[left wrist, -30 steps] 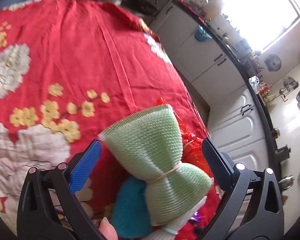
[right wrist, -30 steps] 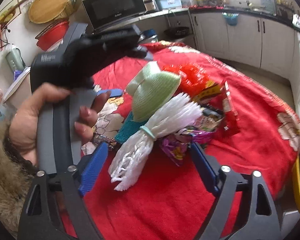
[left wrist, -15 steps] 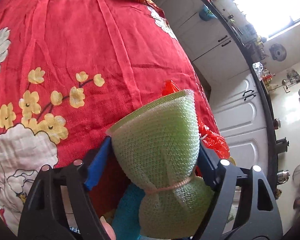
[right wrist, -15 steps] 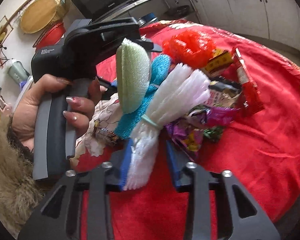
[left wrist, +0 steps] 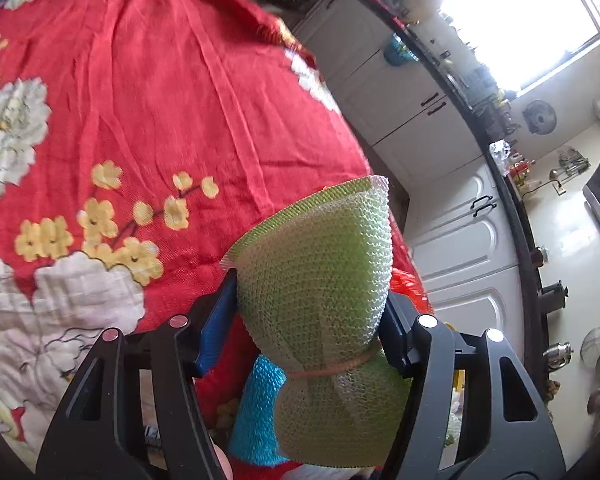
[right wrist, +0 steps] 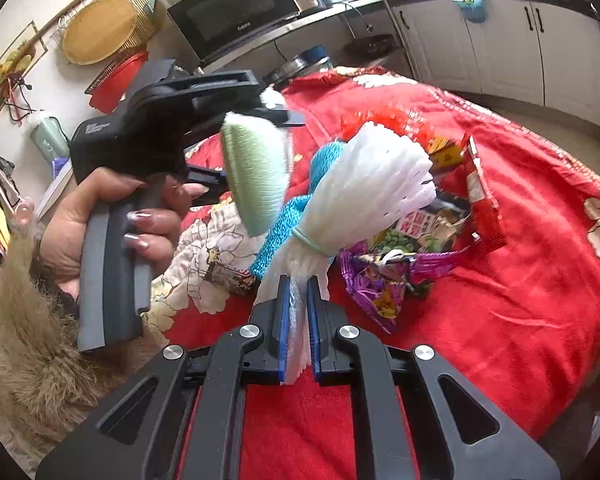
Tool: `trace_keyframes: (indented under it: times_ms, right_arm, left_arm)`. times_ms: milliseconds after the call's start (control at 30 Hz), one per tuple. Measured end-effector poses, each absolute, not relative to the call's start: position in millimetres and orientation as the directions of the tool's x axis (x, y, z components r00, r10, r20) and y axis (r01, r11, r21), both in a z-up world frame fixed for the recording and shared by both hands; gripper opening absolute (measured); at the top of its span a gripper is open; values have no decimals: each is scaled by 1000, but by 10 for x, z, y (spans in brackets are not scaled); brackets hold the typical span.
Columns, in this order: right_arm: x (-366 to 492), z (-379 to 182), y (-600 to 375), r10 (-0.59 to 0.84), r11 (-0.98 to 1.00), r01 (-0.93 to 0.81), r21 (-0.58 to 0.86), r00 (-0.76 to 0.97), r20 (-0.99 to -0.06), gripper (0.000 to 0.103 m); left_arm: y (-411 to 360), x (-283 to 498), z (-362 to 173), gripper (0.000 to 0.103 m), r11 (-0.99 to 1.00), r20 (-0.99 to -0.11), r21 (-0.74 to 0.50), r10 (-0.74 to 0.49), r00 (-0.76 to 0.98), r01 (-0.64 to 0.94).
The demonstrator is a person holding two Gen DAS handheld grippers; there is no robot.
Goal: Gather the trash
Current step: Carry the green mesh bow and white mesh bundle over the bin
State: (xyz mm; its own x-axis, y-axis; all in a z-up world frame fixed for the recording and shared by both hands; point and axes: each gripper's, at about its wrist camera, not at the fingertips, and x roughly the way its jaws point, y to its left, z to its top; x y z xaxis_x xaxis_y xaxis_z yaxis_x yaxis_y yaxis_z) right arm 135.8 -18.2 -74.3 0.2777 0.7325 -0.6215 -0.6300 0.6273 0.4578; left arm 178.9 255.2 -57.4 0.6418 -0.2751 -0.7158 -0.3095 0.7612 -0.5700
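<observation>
A kitchen here, white cabinets (left wrist: 452,236) curving round a table under a red floral cloth (left wrist: 148,112), and a microwave (right wrist: 236,12) sits on the counter behind. On the cloth there's a heap of snack wrappers (right wrist: 420,240), red and purple foil, lying just beyond the right claw's fingers.

The big green mesh bundle (left wrist: 320,280), cinched at its waist by a band, fills the left claw (left wrist: 308,312): the jaws are closing with the bundle between them, both pads right against its sides. It blocks most of the left wrist's view of the table's near edge. From the right wrist view that same bundle (right wrist: 256,176) shows edge-on, in front of a hand (right wrist: 112,224) gripping the left tool's grey handle.

A blue mesh bundle (right wrist: 296,220) sits wedged between the green one and the white mesh bundle (right wrist: 372,184). The right claw (right wrist: 298,316) is clamped tight on the white bundle's lower tail, below its band, the fanned top rising above the wrappers.
</observation>
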Motion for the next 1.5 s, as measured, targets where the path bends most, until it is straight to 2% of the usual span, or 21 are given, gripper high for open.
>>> trace_keyframes:
  times_ms: [300, 767, 1500]
  right_arm:
    - [1335, -489, -437, 736, 640, -644, 420, 355, -577, 9]
    - [1369, -244, -1074, 688, 718, -580, 385, 508, -518, 9]
    - [1474, -123, -2104, 537, 840, -396, 371, 704, -465, 9]
  left_arm:
    - [2421, 1575, -98, 54, 808, -661, -532, -209, 721, -253]
    - [1839, 1471, 365, 54, 883, -588, -451, -184, 788, -131]
    - [693, 1717, 437, 54, 915, -562, -398, -299, 771, 65]
